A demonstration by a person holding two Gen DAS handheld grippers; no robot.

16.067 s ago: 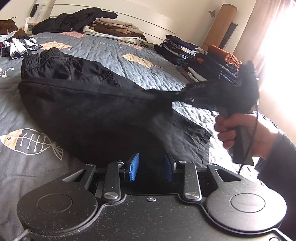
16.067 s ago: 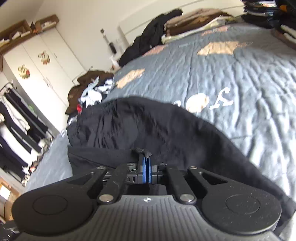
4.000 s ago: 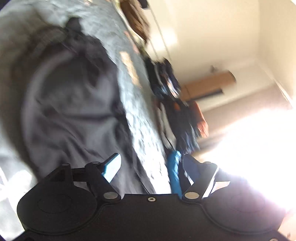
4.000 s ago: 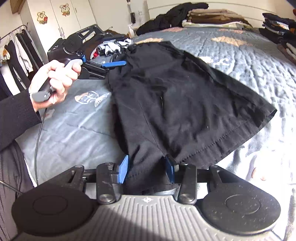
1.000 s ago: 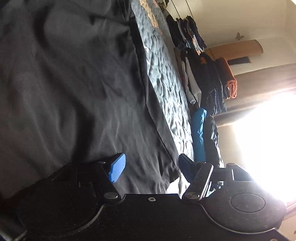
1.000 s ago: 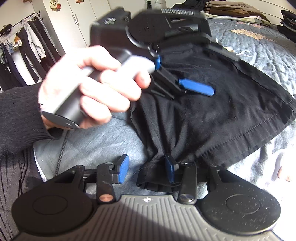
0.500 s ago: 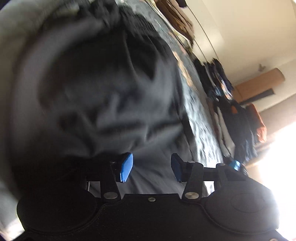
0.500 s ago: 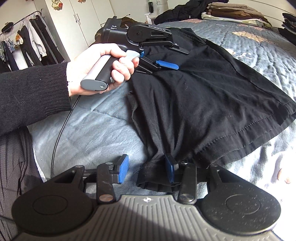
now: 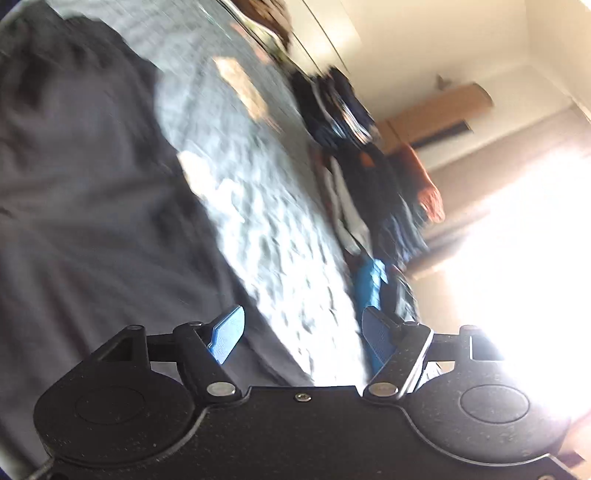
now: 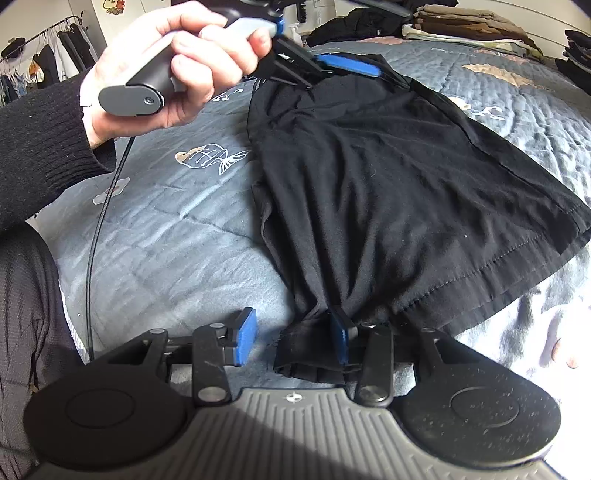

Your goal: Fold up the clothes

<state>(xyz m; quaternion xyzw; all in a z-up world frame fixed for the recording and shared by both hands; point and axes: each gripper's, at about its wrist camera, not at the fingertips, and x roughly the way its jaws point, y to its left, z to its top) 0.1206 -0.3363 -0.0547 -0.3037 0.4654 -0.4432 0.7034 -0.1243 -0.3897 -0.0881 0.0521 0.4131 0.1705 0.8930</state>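
Note:
A black garment (image 10: 399, 184) lies spread flat on the grey quilted bed (image 10: 166, 240); in the blurred, tilted left wrist view it fills the left side (image 9: 85, 206). My right gripper (image 10: 291, 341) is open at the garment's near hem, whose bunched corner lies against the right pad. My left gripper (image 9: 299, 332) is open and empty; in the right wrist view it hovers over the garment's far end (image 10: 347, 64), held in a hand.
Stacks of folded clothes (image 10: 461, 22) line the bed's far edge, and more stacks sit along the window side (image 9: 369, 184). Clothes hang on a rack (image 10: 48, 59) at the left. A cable (image 10: 99, 229) hangs from the left gripper.
The left gripper has opened wider and swung up and nearer over the garment's far end. The right gripper stays open at the near hem.

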